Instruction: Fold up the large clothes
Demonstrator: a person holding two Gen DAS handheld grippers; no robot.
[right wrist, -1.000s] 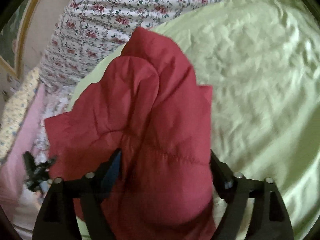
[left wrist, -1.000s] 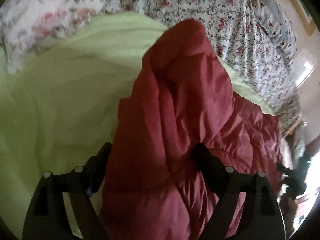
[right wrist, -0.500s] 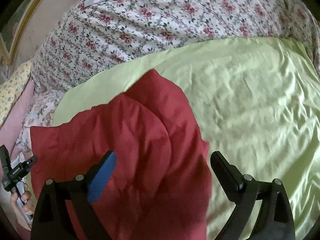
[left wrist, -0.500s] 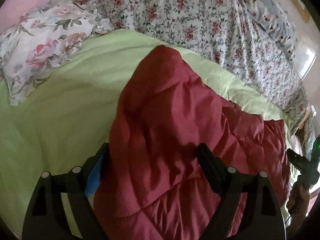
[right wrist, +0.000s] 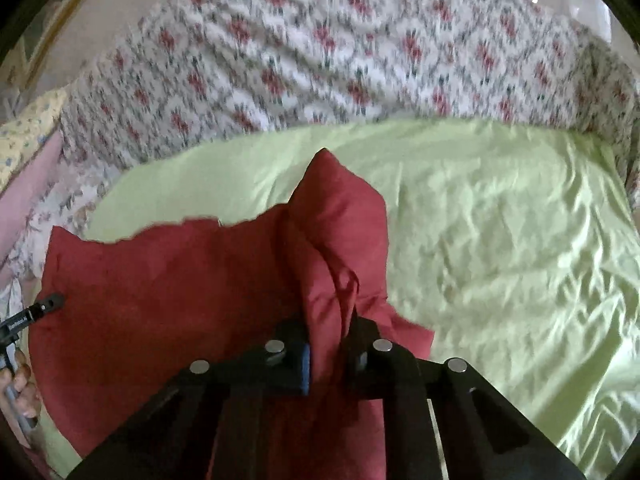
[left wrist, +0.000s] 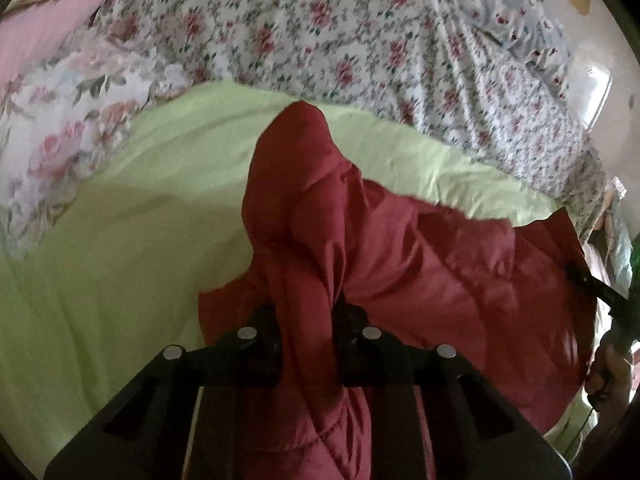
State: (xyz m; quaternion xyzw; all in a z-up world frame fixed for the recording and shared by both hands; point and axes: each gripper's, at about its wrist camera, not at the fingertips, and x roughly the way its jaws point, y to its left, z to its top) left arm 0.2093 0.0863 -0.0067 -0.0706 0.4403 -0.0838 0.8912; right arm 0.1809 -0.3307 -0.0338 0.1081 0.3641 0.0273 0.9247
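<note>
A dark red quilted garment (left wrist: 420, 280) lies bunched on a light green sheet (left wrist: 120, 240). My left gripper (left wrist: 306, 320) is shut on a ridge of its fabric, which rises in a peak in front of the fingers. In the right wrist view the same red garment (right wrist: 168, 300) spreads to the left over the green sheet (right wrist: 500, 260). My right gripper (right wrist: 328, 344) is shut on another fold of it. The other hand's gripper shows at the edge of each view, in the left wrist view (left wrist: 600, 292) and in the right wrist view (right wrist: 28, 320).
A floral quilt (left wrist: 360, 40) is heaped behind the green sheet and shows in the right wrist view too (right wrist: 340, 72). A rose-print pillow (left wrist: 68, 128) lies at the left. A pink cover (right wrist: 24, 196) lies at the far left edge.
Both grippers were open around the red fabric and have now shut on it. The garment has bunched into a ridge between each pair of fingers.
</note>
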